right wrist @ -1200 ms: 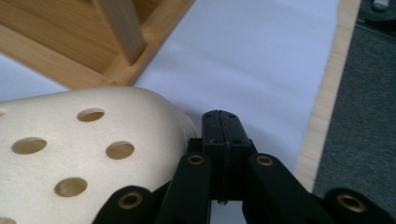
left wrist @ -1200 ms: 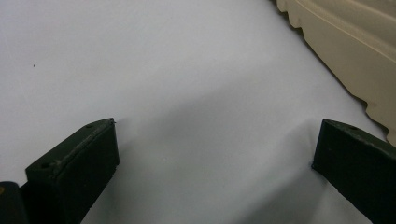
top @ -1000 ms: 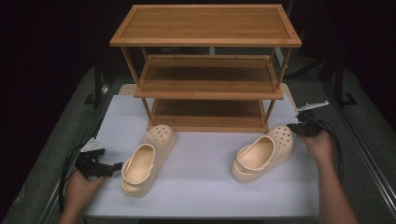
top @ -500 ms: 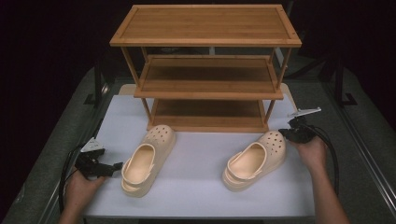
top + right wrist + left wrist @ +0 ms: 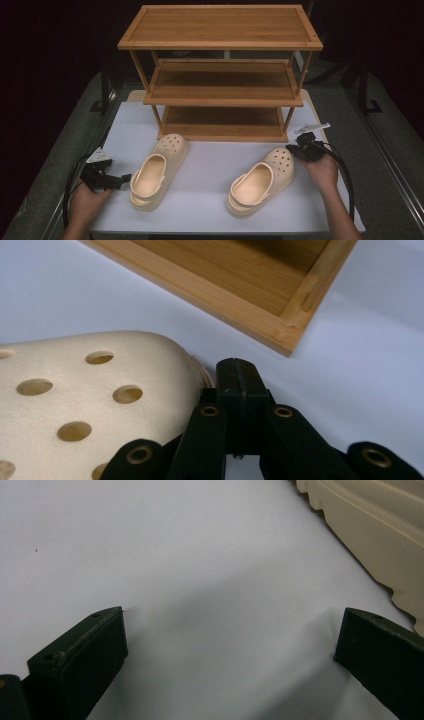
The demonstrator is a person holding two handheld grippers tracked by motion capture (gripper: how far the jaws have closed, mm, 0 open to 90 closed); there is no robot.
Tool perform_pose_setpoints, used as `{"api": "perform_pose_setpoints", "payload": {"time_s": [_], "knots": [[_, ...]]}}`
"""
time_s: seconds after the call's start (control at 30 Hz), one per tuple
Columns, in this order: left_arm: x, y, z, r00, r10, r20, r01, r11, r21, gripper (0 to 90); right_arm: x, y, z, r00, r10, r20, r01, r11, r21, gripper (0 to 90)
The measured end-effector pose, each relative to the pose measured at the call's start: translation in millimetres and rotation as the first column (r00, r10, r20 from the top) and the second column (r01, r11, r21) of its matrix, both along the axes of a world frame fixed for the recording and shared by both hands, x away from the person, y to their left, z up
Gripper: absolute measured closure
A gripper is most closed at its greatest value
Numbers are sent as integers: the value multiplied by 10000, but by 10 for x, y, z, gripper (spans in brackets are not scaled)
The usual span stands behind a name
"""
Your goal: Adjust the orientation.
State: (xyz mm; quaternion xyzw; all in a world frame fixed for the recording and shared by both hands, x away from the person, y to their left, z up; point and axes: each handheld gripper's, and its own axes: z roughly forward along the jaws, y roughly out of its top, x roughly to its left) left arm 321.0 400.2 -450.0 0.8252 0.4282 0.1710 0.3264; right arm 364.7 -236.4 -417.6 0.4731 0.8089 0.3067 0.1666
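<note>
- The table (image 5: pixel 210 150) has a white top, with the person's two forearms coming in over its near edge.
- A wooden shelf rack (image 5: pixel 220 27) with three tiers stands at the far middle of the table; all three tiers are bare. In the right gripper view one bottom corner of it (image 5: pixel 295 335) rests on the white top just beyond the jaws.
- The left shoe (image 5: pixel 157 172), a cream clog with holes in its toe, lies on the near left part of the table, toe pointing toward the rack, opening facing up. Its ridged sole edge (image 5: pixel 380 540) crosses the upper right corner of the left gripper view.
- The right shoe (image 5: pixel 262 180), its match, lies on the near right part of the table, toe angled toward the far right and heel toward the near edge. Its holed toe (image 5: pixel 90 400) is just left of the jaws in the right gripper view.
- The left gripper (image 5: pixel 122 177), held in the left hand (image 5: pixel 87 202) near the near left corner, points at the heel side of the left shoe. Its jaws are spread wide over bare table and hold nothing, with the shoe just beside one jaw.
- The right gripper (image 5: pixel 292 151), held in the right hand (image 5: pixel 322 172) near the right edge, sits against the toe of the right shoe. Its jaws are pressed together with nothing between them; whether they touch the shoe I cannot tell.
</note>
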Motion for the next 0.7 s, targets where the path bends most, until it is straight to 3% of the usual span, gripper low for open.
{"api": "perform_pose_setpoints", "payload": {"time_s": [0.23, 0.43, 0.53, 0.57, 0.63, 0.7], "knots": [[0, 1, 1, 10000, -14, -7, 14, 10000, 24, 0, -28, 25, -12, 9999, 68, 137, -68, 10000, 2, 898], [0, 1, 1, 10000, -10, -6, 10, 10000, 17, 0, -85, -92, 45, 9999, 138, -18, -137, 9994, 329, 898], [0, 1, 1, 10000, -11, -7, 11, 10000, 17, 0, -192, -192, 101, 9999, -48, 161, 37, 9976, 690, 898], [0, 1, 1, 10000, -10, -5, 10, 10000, 18, 0, -295, -261, 143, 9997, -60, 249, 36, 9954, 958, 898], [1, 1, 1, 10000, -14, -5, 14, 10000, 21, 0, -337, -279, 154, 9994, -120, 334, 87, 9950, 996, 898], [0, 2, 1, 10000, -16, -7, 16, 10000, 28, 0, -528, -352, 146, 9981, -107, 609, 12, 9881, 1536, 898]]}}
